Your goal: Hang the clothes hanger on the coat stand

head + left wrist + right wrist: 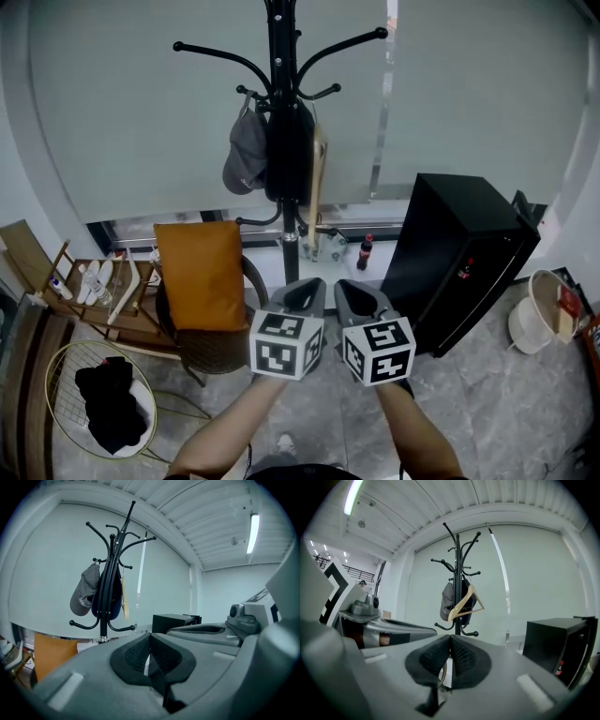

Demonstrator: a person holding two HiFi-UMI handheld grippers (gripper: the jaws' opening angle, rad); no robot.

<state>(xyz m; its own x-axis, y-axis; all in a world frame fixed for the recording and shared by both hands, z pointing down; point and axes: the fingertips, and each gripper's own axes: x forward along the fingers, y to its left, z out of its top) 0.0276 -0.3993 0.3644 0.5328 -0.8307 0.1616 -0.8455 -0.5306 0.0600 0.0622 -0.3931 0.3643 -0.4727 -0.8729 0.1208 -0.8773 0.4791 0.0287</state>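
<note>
A black coat stand (279,112) rises in front of the frosted window. A pale wooden clothes hanger (317,178) hangs on its right side, showing clearly in the right gripper view as the hanger (464,604). A grey cap (247,155) and a dark garment (287,155) hang beside it. My left gripper (305,292) and right gripper (354,296) are held side by side well below and in front of the stand (108,581). Both are shut with nothing between the jaws.
An orange cushion (199,272) rests on a chair at the left. A black cabinet (459,258) stands at the right, with a white bucket (541,309) beyond it. A wire basket (108,398) with dark cloth sits bottom left. A dark bottle (365,251) stands near the stand's foot.
</note>
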